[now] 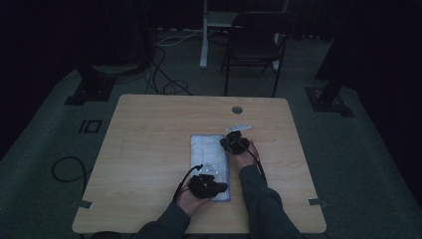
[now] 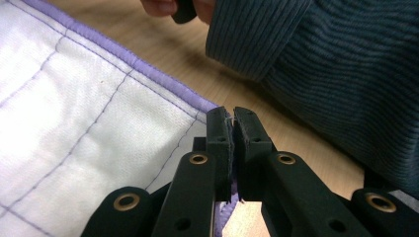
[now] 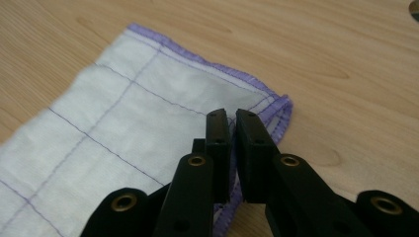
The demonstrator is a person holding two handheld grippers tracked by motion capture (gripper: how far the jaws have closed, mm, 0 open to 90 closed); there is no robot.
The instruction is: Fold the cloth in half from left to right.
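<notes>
Cloth: one white cloth (image 1: 209,158) with purple stitched grid and purple hem, lying flat as a long folded strip at the centre of the high view, slightly right of the table's middle.
Table: one pale wooden table (image 1: 149,144); I count one round grommet hole (image 1: 237,109) toward its upper edge in the high view.
Left gripper: my left gripper (image 1: 208,184) sits at the lower right corner of the cloth; in the left gripper view its jaws are pressed together with the hem corner pinched between them (image 2: 232,143).
Right gripper: my right gripper (image 1: 234,143) is at the upper right corner of the cloth; in the right gripper view the jaws are clamped on the purple-edged corner (image 3: 232,148).
Done so far: I judge both corners of the right-hand long edge are now grasped, and the cloth looks already folded at least once, since doubled hems show at the corner (image 3: 276,111).
Left to do: I judge the lift and carry across to the left edge has not begun; the cloth rests flat.
Count: two grippers, one cloth, one table, one dark chair (image 1: 256,40) at the upper centre beyond it.
</notes>
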